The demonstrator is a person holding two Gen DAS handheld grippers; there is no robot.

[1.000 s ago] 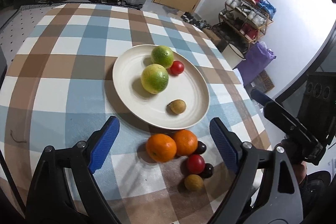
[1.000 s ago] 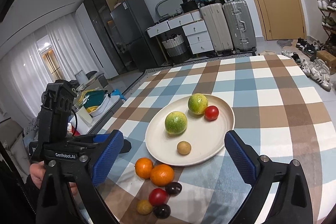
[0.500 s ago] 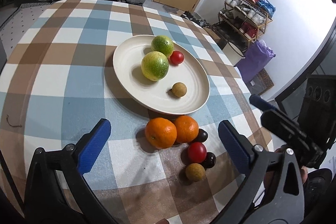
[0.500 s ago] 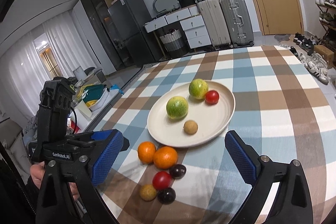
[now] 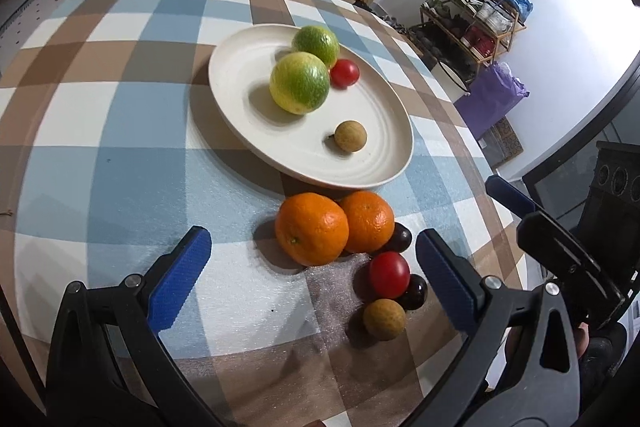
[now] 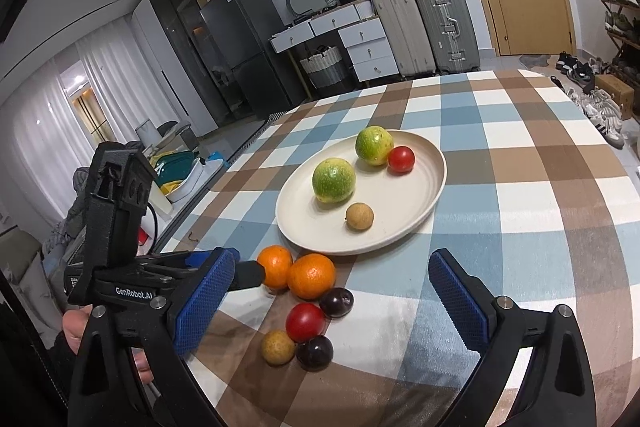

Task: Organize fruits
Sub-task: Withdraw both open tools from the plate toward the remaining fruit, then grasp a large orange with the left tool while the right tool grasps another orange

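Observation:
A cream plate (image 5: 256, 131) (image 6: 416, 203) holds two green citrus fruits (image 5: 300, 83) (image 6: 334, 181), a red tomato (image 5: 345, 73) and a small brown fruit (image 5: 351, 135). In front of it on the checked cloth lie two oranges (image 5: 312, 233) (image 6: 311, 275), a red tomato (image 5: 389, 274) (image 6: 305, 321), two dark plums (image 6: 337, 302) and another brown fruit (image 5: 384, 319) (image 6: 277, 347). My left gripper (image 5: 310, 247) hangs open just short of the oranges, nothing between its pads. My right gripper (image 6: 332, 263) is open too, above the loose fruits.
The table's right edge (image 5: 496, 219) runs close to the loose fruits. Beyond it stand a shoe rack (image 5: 472, 11) and a purple bag (image 5: 492, 95). Suitcases (image 6: 424, 27) and a drawer unit (image 6: 360, 43) line the far wall. A hand (image 6: 76, 331) holds the left gripper's handle.
My left gripper has sunk toward the oranges and its jaws have spread wider. The right gripper has eased down and closer to the loose fruits. No fruit has moved.

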